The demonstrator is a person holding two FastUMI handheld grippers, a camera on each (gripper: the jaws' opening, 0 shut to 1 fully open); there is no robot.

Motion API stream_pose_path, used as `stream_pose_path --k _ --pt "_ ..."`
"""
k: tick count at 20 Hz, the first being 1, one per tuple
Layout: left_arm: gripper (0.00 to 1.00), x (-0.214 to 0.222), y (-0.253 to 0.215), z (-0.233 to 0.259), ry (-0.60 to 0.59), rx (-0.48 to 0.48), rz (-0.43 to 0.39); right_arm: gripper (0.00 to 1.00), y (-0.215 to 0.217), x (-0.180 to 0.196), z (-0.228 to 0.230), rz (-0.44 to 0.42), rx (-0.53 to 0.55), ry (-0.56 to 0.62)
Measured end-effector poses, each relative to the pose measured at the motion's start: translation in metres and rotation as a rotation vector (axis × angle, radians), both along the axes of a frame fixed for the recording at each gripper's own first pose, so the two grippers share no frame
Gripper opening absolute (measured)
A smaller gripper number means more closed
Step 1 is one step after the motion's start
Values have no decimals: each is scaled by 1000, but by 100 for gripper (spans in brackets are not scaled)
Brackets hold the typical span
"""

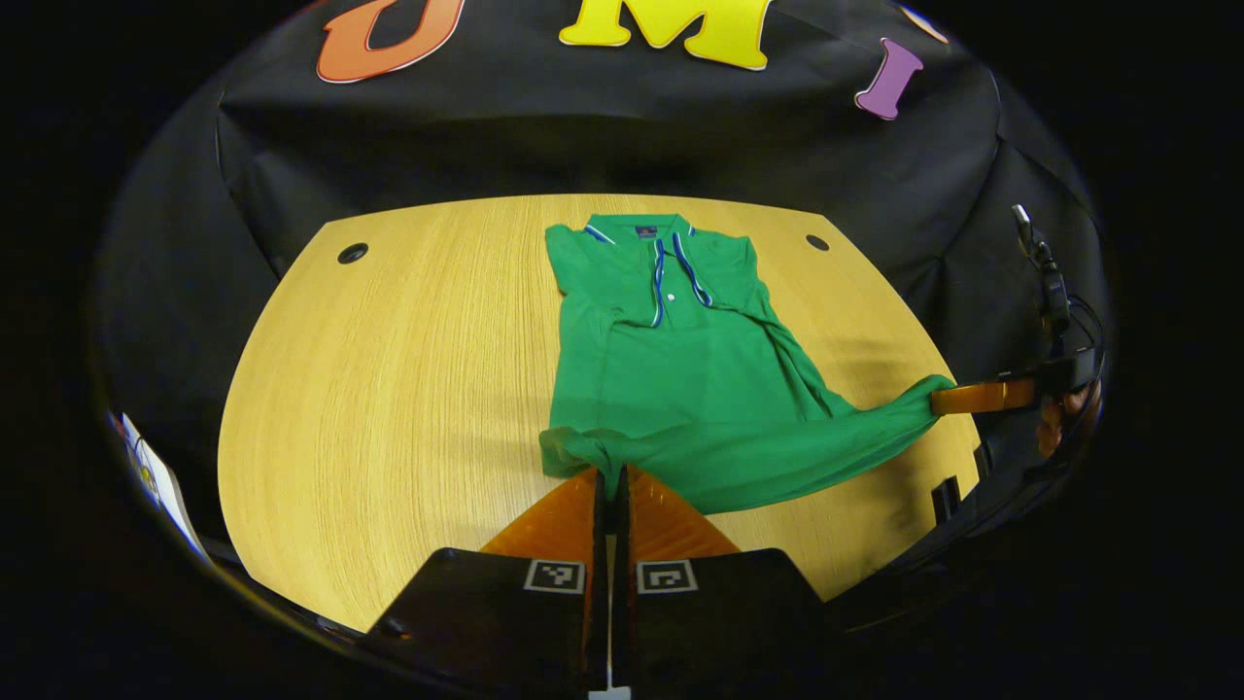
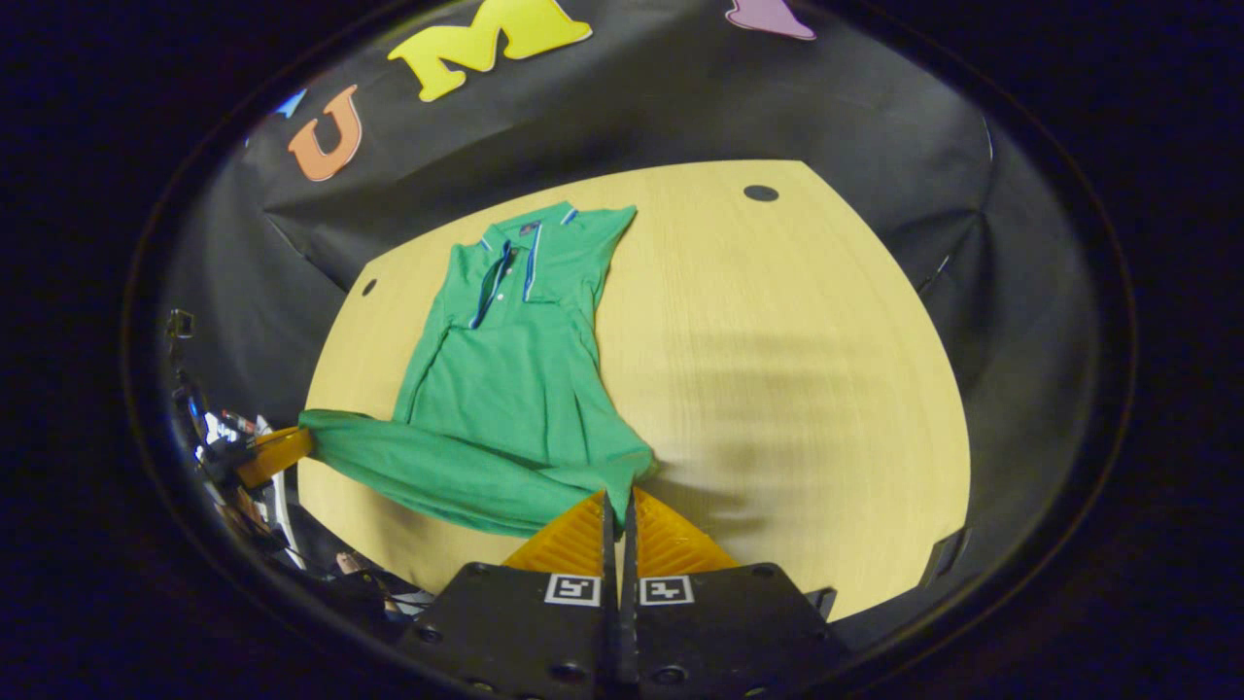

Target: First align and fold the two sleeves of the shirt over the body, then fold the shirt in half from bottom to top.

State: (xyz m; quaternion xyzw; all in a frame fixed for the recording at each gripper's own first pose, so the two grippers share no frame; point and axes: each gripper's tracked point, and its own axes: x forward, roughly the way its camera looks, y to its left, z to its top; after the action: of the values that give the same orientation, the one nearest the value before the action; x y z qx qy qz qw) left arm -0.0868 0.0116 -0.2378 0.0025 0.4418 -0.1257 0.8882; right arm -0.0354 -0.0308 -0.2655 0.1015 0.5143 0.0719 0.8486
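A green polo shirt [image 1: 671,389] lies on the wooden table [image 1: 389,389], collar toward the far wall, both sleeves folded over the body. Its bottom hem is lifted off the table and stretched between the two grippers. My left gripper [image 1: 612,474] is shut on the hem's left corner. My right gripper [image 2: 617,496] is shut on the hem's right corner of the shirt [image 2: 505,389]. In the left gripper view the right gripper [image 1: 938,399] shows at the far right, pulling the cloth taut. In the right gripper view the left gripper [image 2: 301,437] shows at the left, pinching the other corner.
Two round cable holes [image 1: 352,253] [image 1: 817,242] sit near the table's far corners. The black cloth wall [image 1: 583,126] rises just behind the table. A hand [image 1: 1054,423] and cables show by the table's right edge. Bare wood [image 2: 807,369] spreads to the right of the shirt.
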Motion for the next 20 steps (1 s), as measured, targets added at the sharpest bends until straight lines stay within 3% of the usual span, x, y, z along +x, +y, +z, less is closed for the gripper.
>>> stream_pose_path --k 20 --pt "7 207 4 63 -238 -31 65 0 24 216 104 77 -89 -307"
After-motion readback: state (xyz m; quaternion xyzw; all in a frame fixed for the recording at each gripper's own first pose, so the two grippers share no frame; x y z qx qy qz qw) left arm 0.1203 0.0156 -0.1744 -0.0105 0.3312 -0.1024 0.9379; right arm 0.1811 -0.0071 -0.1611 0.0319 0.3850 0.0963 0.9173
